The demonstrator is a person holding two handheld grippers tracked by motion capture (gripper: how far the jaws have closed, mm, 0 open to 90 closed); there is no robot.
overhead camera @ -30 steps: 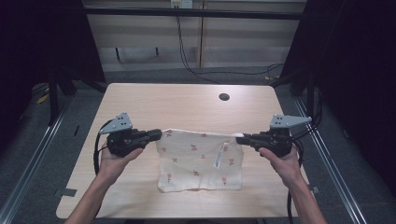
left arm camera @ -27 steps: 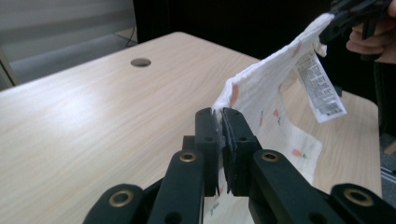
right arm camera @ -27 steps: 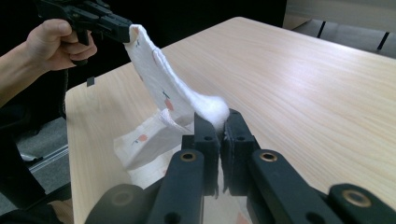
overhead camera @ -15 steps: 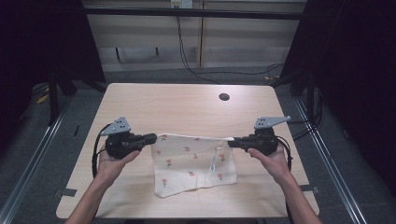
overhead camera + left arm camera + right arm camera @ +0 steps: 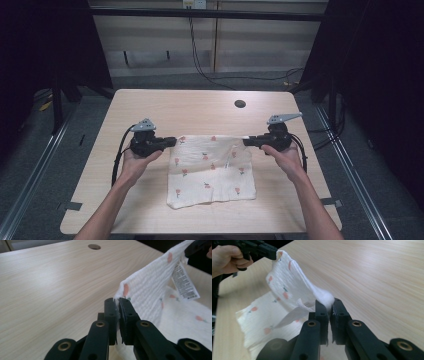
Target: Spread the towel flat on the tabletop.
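I hold both hand-held grippers clamped on the cloth (image 5: 210, 170): the left hand-held gripper (image 5: 172, 141) pinches one far corner, the right hand-held gripper (image 5: 246, 141) the other. The cloth spans between them, its lower part on the counter (image 5: 200, 107). Keep the raised edge taut and level. Bare counter lies beyond both; the near edge is close.

White cloth (image 5: 210, 170) with small red motifs, centre-bottom of the high view; far edge lifted and stretched taut between its two corners; near portion lying flat on the table; care label (image 5: 184, 281) hanging from the raised edge.
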